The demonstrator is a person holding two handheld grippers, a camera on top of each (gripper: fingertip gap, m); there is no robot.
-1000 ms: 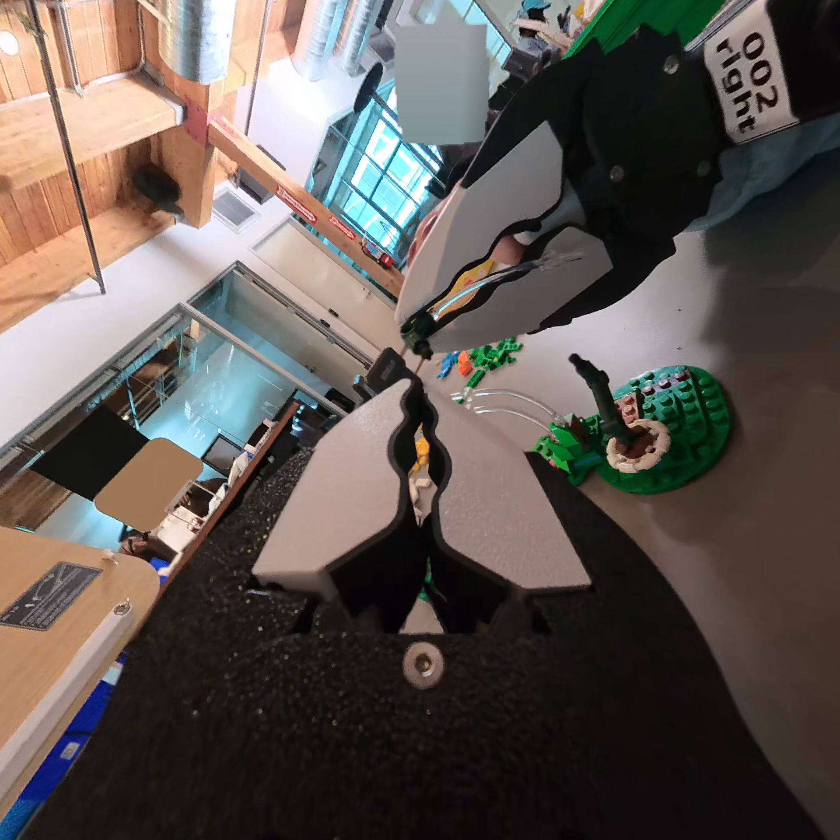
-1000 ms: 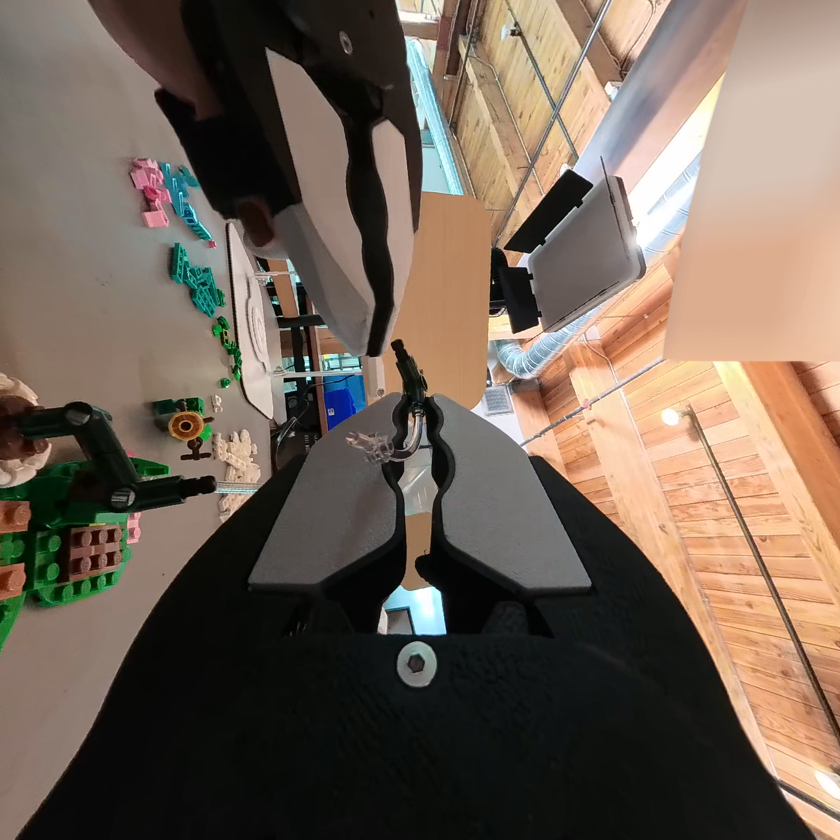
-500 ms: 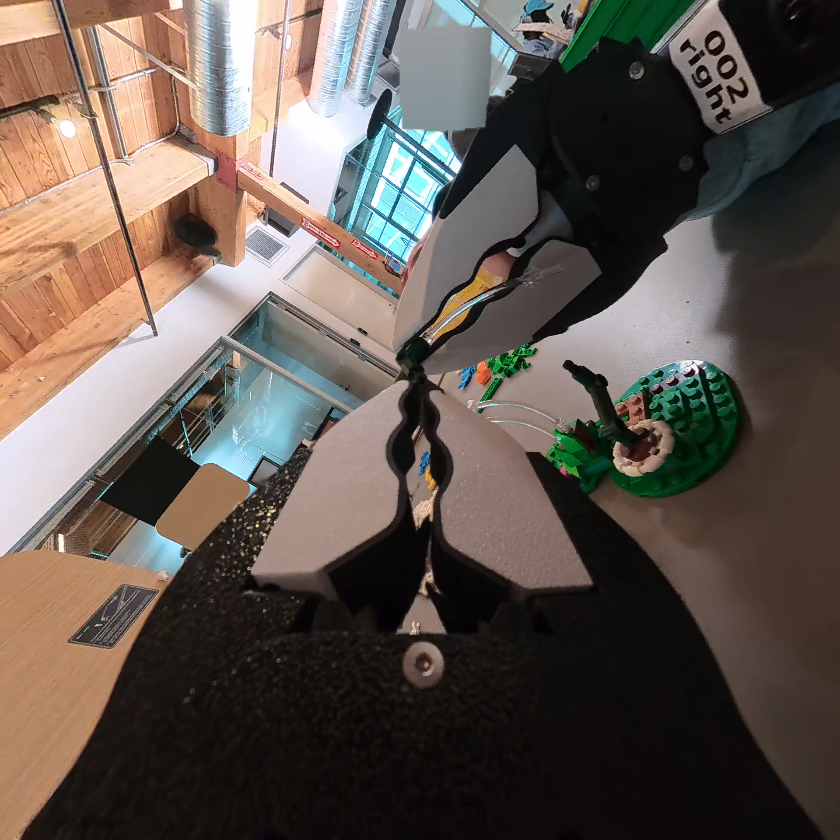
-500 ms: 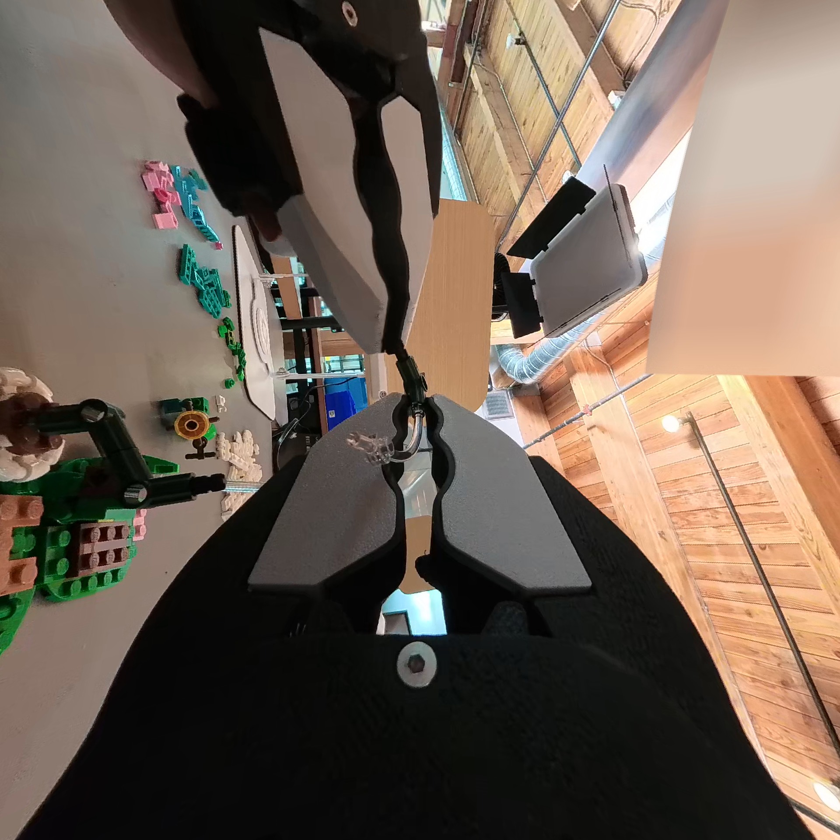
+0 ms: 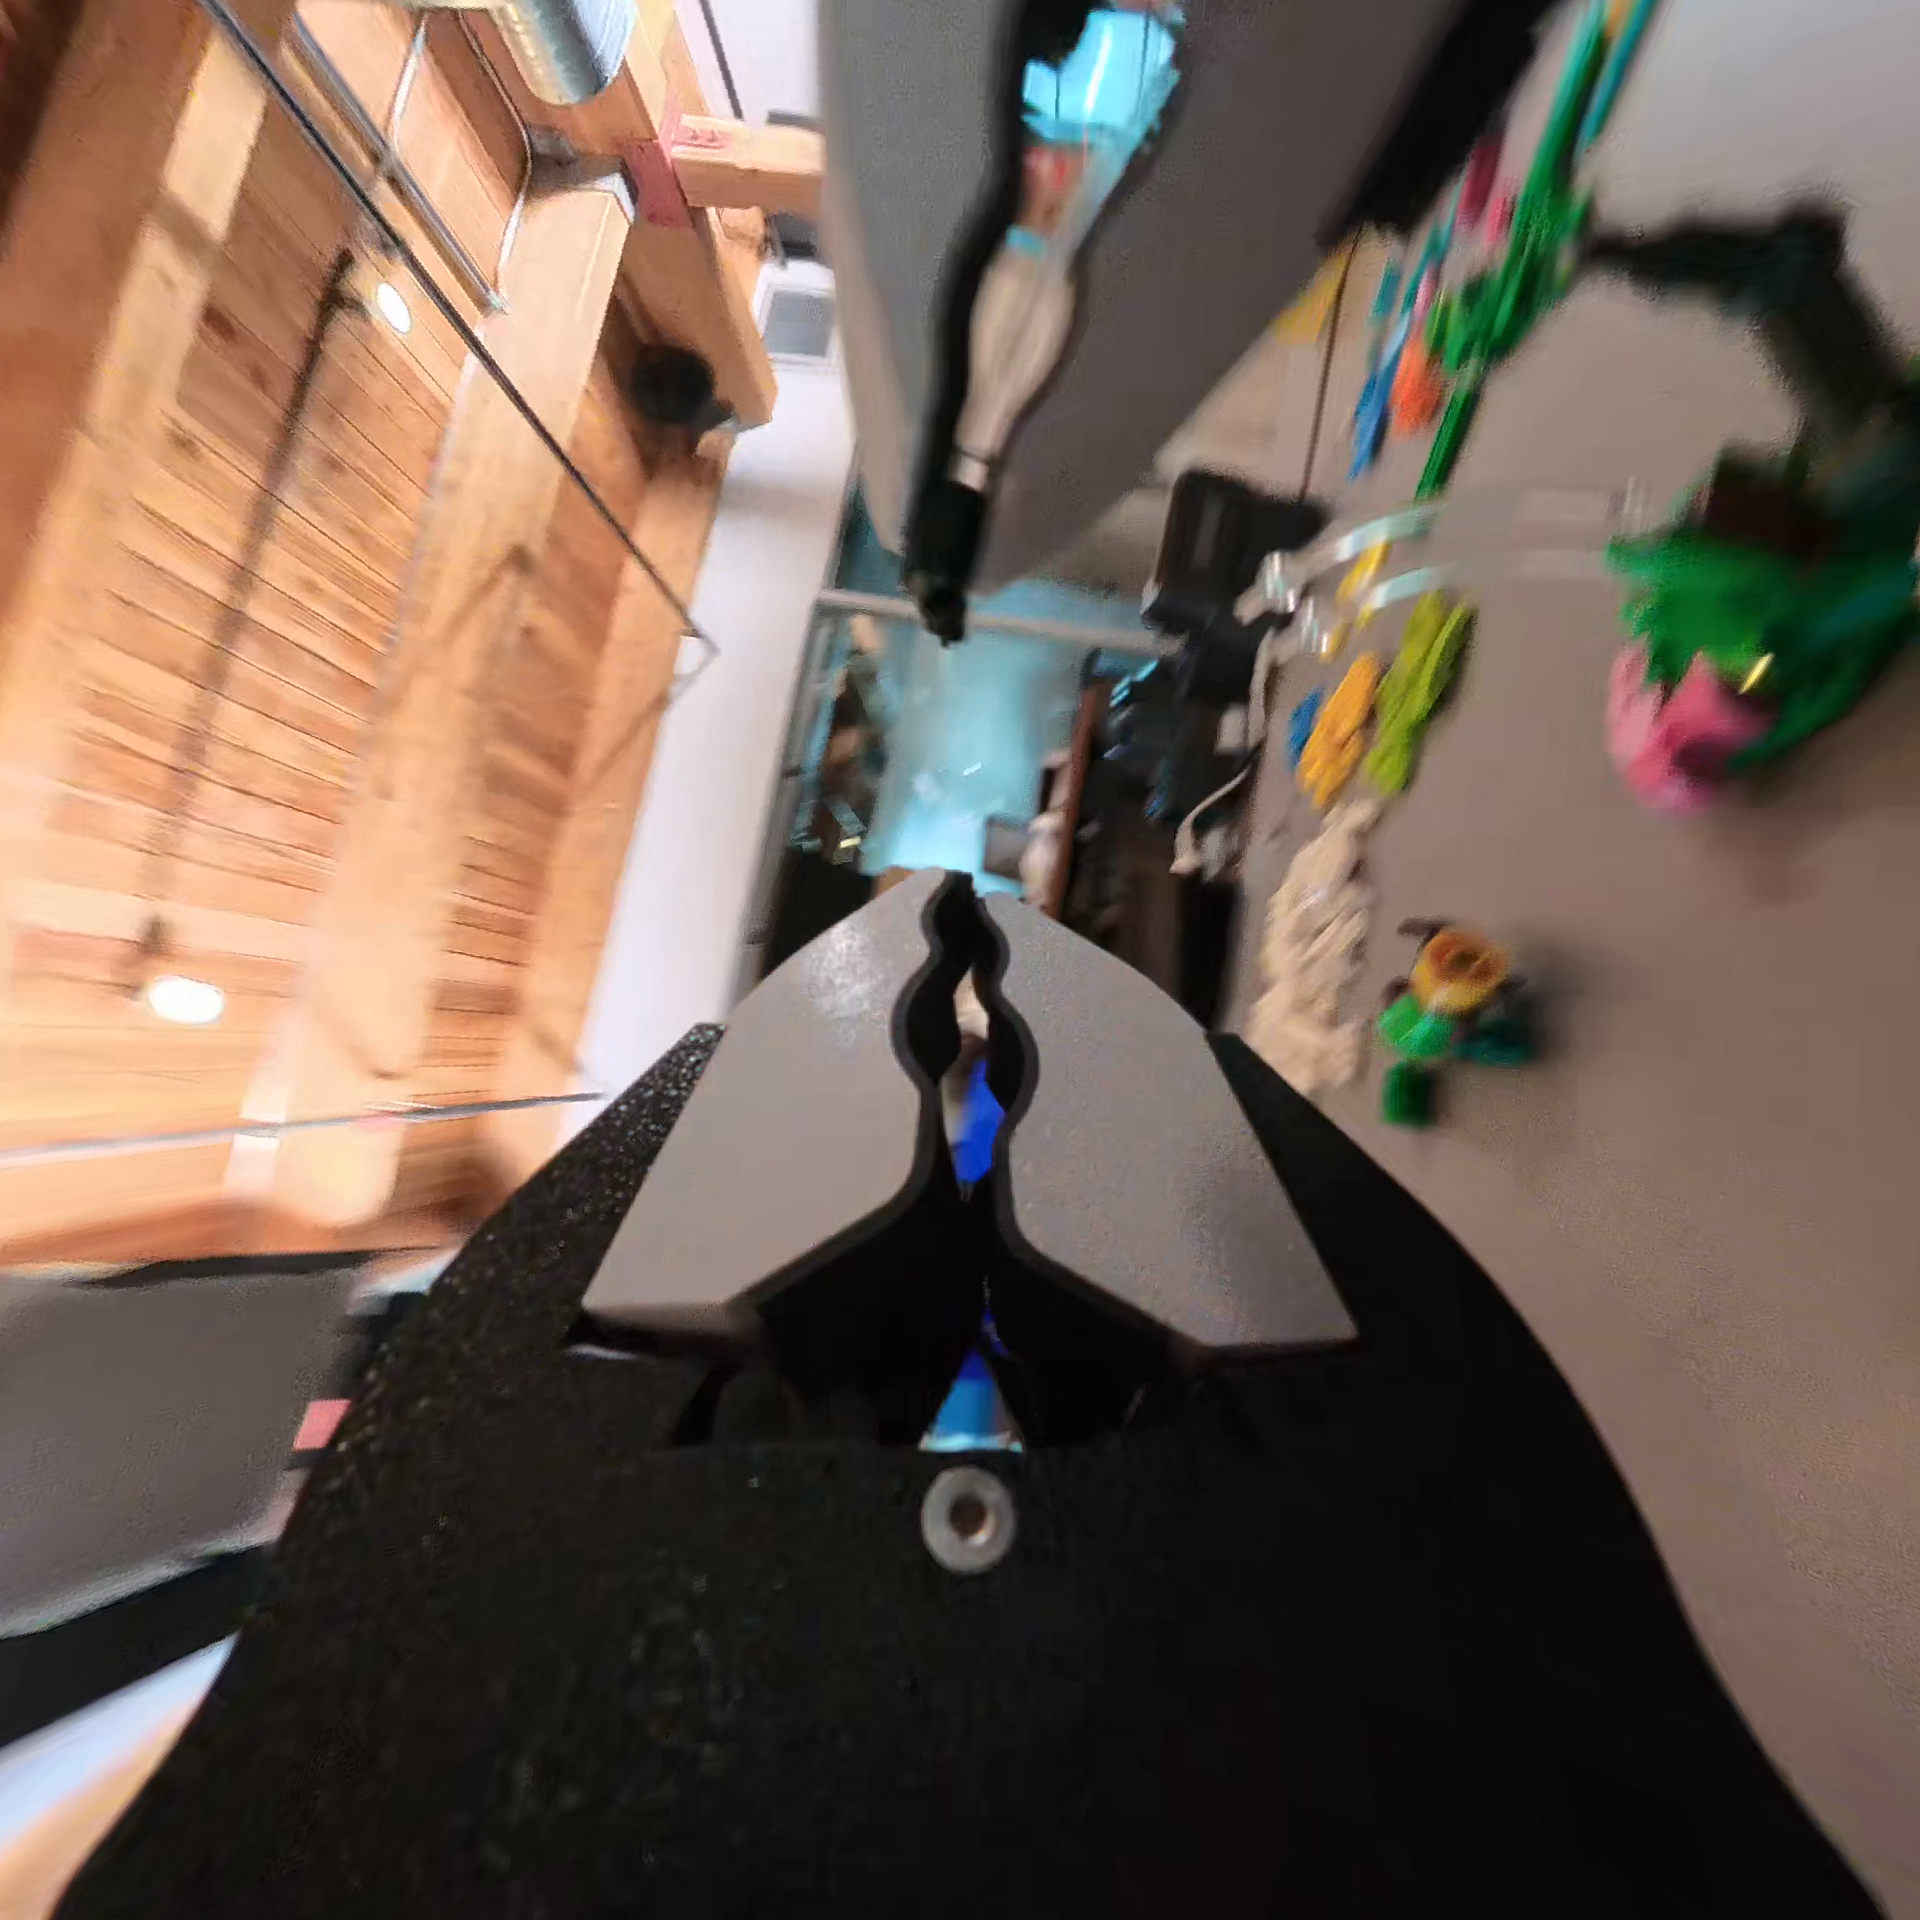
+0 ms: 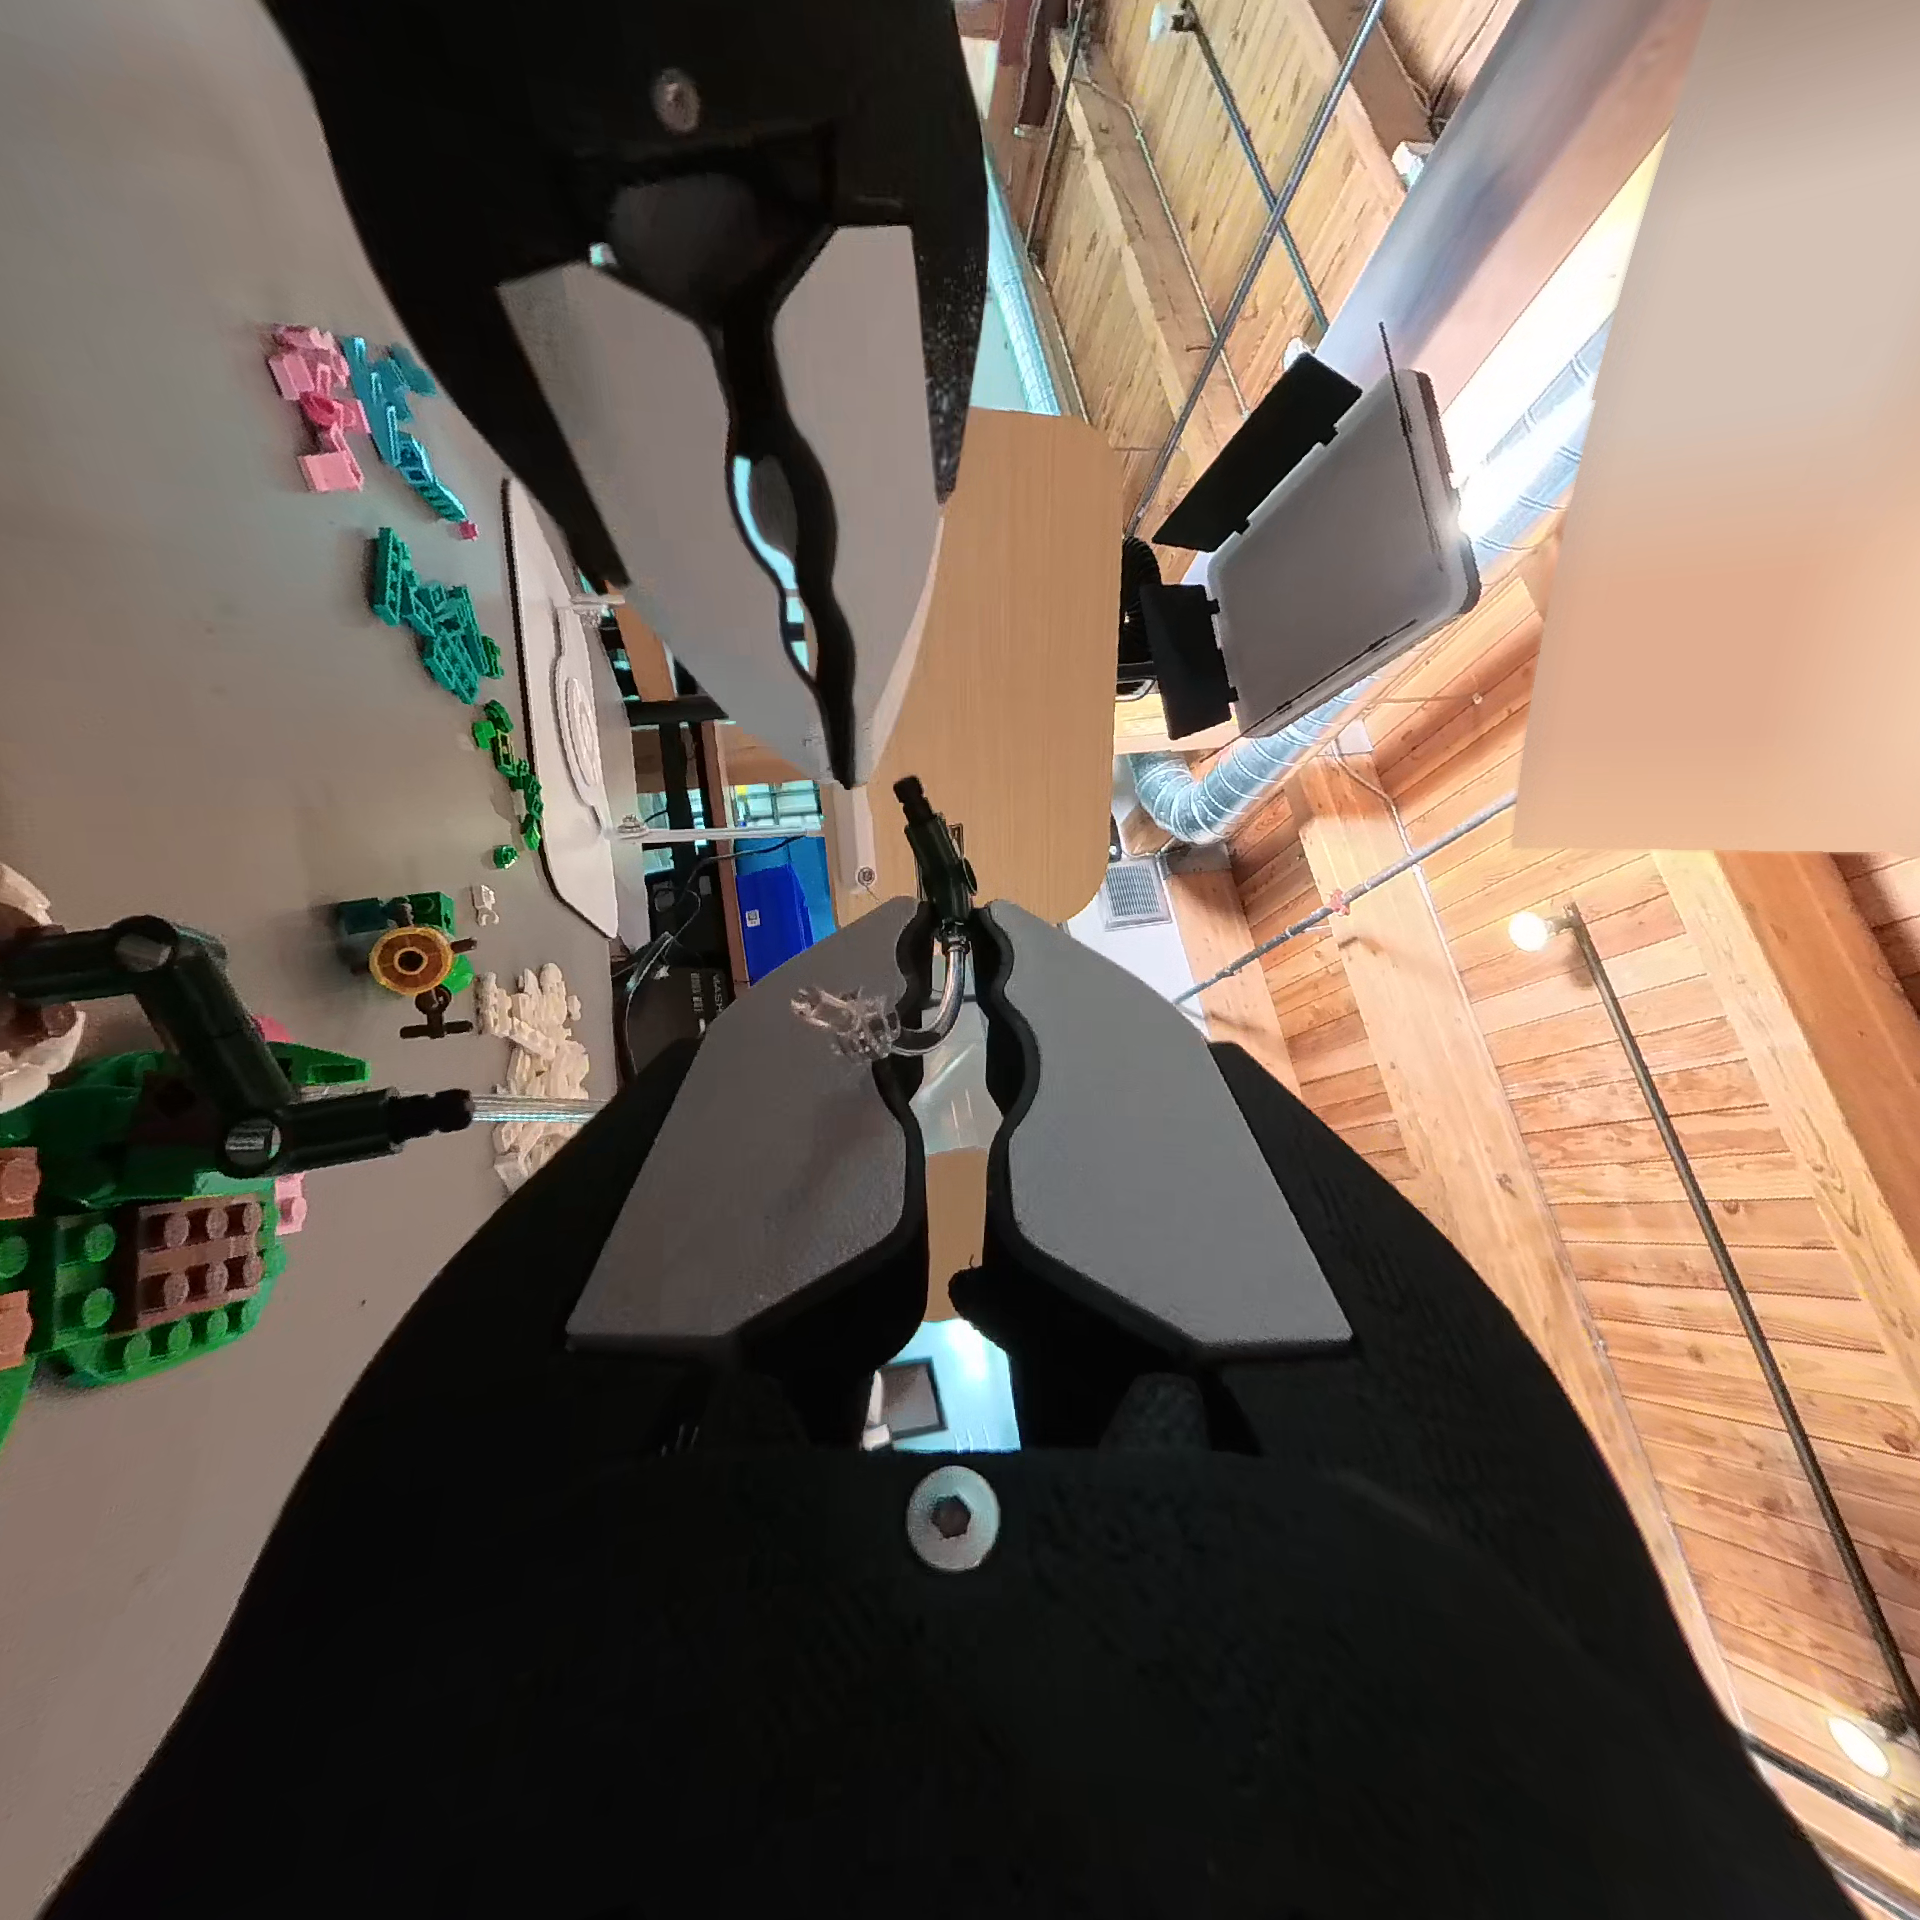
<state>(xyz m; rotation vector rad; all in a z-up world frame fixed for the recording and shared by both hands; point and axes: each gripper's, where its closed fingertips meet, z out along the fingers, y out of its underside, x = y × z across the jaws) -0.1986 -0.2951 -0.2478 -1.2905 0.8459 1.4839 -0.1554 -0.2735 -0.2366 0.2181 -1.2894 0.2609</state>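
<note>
Two grippers meet above the desk (image 6: 156, 727). We see our right gripper (image 6: 951, 920) clamped on a small dark green connector (image 6: 935, 847) at its fingertips; a clear curved tube (image 6: 940, 1023) runs back from that piece between the fingers and ends in a clear studded bit lying over the left finger. The connector's tip points up toward the left gripper (image 6: 842, 769), which hangs just above it without touching. That gripper's fingers are together at the tips, and nothing shows between them in either view; the left wrist view is blurred by motion.

Several loose brick heaps lie straight on the desk: pink bricks (image 6: 317, 405), light blue bricks (image 6: 400, 426), teal bricks (image 6: 442, 623), a few green bricks (image 6: 514, 769) and a white heap (image 6: 530, 1029). A small build with a yellow ring (image 6: 408, 961) sits near the white heap. At the left edge stands a green round base (image 6: 125, 1309) carrying brown bricks and a dark jointed stem (image 6: 208, 1049). A white flat plate (image 6: 566, 707) lies beyond the heaps.
</note>
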